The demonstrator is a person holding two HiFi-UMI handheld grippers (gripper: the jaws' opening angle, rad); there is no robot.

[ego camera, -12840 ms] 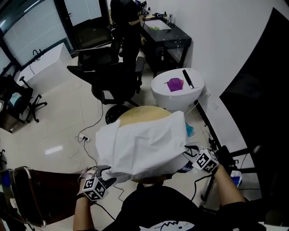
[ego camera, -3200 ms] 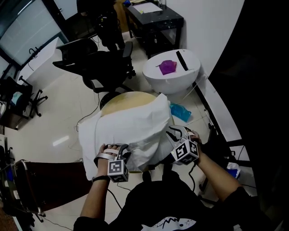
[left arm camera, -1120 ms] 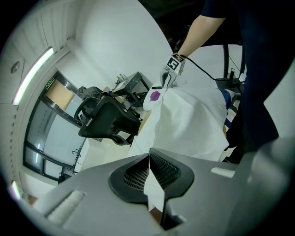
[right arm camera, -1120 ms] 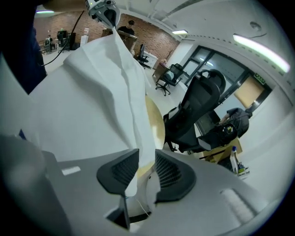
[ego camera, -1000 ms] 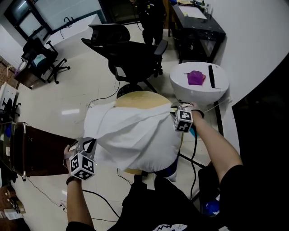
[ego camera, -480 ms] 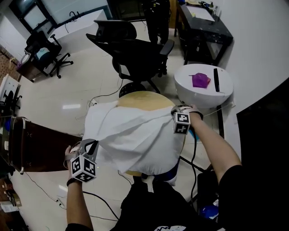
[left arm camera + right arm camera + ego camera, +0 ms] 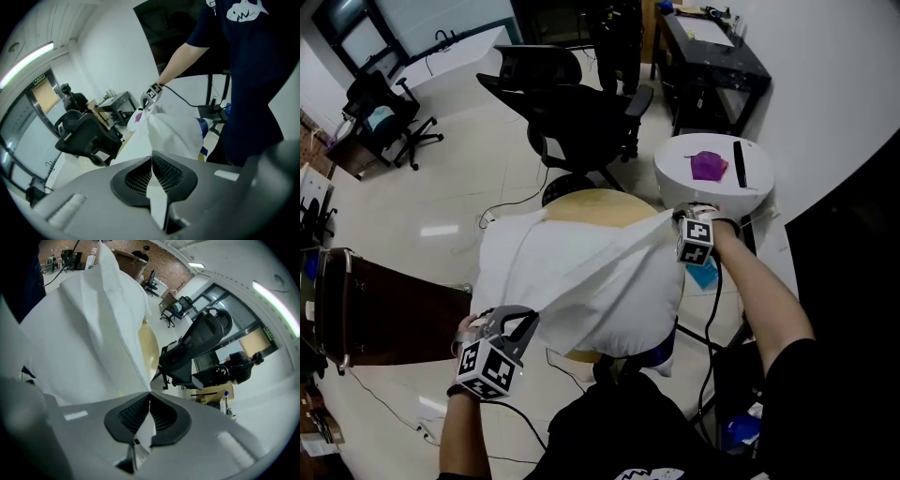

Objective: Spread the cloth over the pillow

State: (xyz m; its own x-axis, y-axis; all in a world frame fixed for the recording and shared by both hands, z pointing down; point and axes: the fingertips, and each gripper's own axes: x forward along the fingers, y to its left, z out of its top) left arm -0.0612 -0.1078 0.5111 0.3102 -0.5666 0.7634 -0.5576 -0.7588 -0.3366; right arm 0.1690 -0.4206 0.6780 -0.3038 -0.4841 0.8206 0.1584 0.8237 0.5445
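A white cloth [image 7: 581,267] lies over a white pillow [image 7: 623,305] on a round yellowish table [image 7: 595,202]. The cloth runs as a raised, taut fold between my two grippers. My left gripper [image 7: 523,323] is at the pillow's near left corner, shut on the cloth's edge [image 7: 157,197]. My right gripper [image 7: 677,222] is at the far right corner. Its jaws have just been closing and now pinch a cloth corner [image 7: 143,425]. The left gripper view shows the cloth [image 7: 171,131] reaching the right gripper [image 7: 151,96]. The right gripper view has the cloth [image 7: 89,329] draped over the pillow.
A black office chair [image 7: 581,103] stands just beyond the table. A white round stand [image 7: 712,178] with a purple item and a black bar is at the right, a black desk [image 7: 712,47] behind it. A brown panel [image 7: 384,309] is at the left. Cables trail on the floor.
My left gripper has moved in toward the pillow's near corner with the cloth. The right gripper has shifted right with a cloth corner, pulling a taut fold up between them.
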